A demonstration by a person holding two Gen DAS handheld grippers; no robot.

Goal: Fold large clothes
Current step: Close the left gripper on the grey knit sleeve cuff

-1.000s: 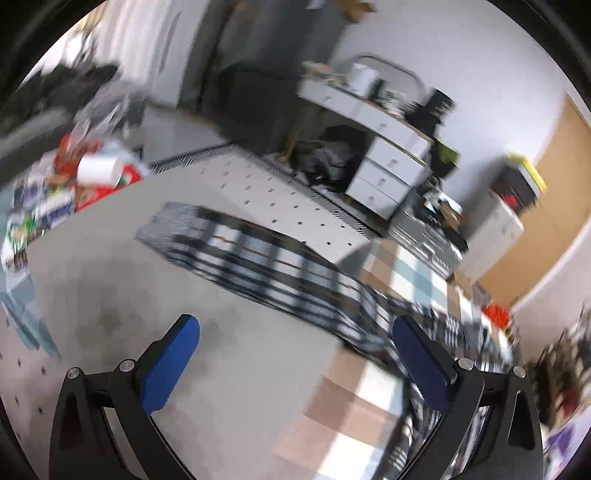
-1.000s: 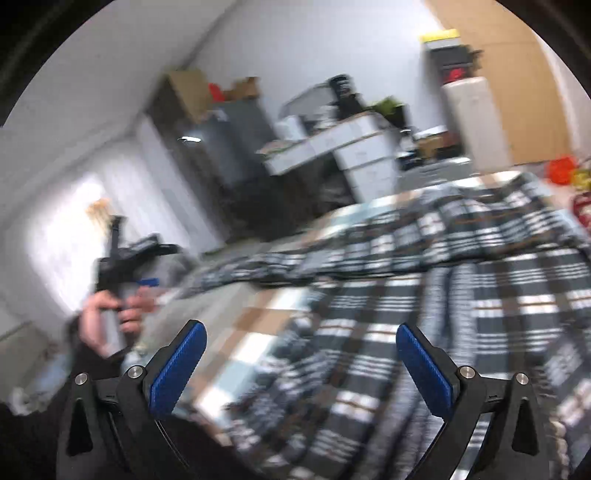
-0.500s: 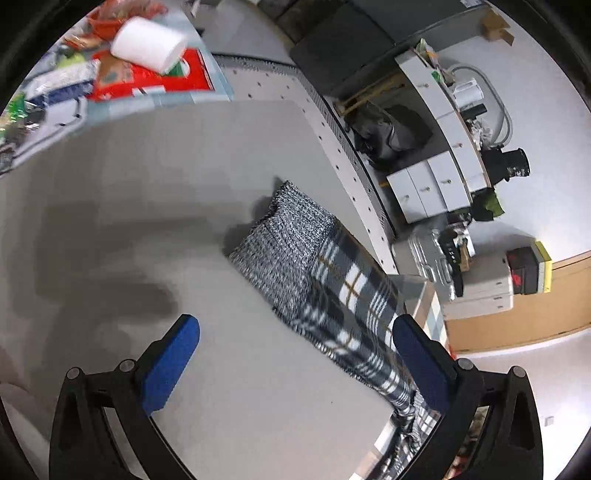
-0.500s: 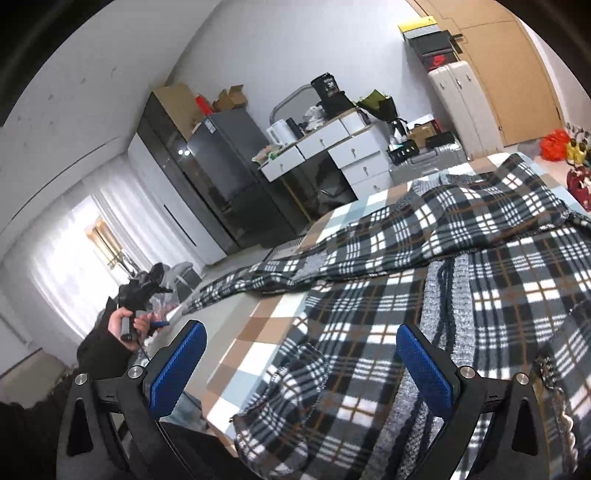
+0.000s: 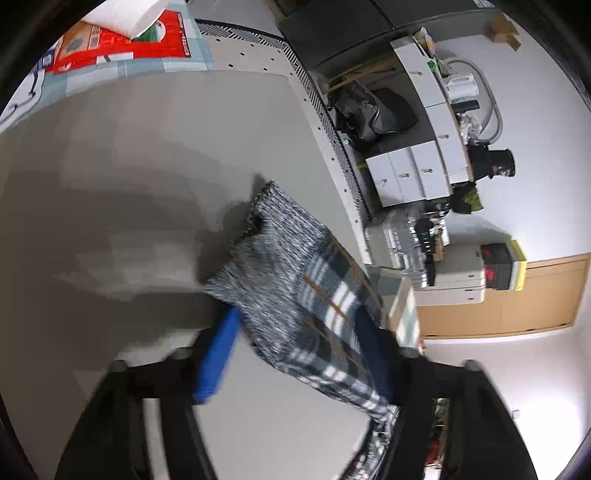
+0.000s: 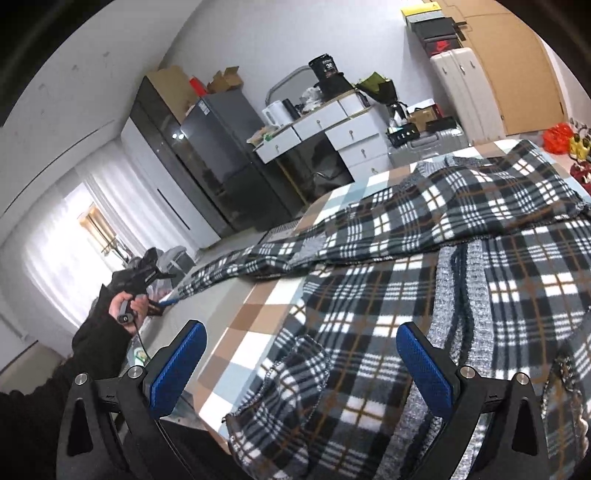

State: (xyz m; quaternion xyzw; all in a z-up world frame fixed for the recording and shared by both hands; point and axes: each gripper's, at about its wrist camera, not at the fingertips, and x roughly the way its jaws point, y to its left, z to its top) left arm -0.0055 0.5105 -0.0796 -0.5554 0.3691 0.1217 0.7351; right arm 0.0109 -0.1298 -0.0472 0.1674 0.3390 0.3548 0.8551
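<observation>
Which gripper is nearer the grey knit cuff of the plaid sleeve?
Left. The left gripper has just been closing around the grey knit cuff; the right gripper hovers open over the garment body.

Counted around the white desk: one plaid garment lies in front of it on one checked bed cover, and one long sleeve of this garment reaches away from the desk. On the desk stand one white kettle and one black cylinder-shaped thing. Beside the desk, toward the window, is one dark fridge. On the other side stand two white suitcases, with a stack of boxes on top. Two grippers are in view: one left gripper, one right gripper.
</observation>
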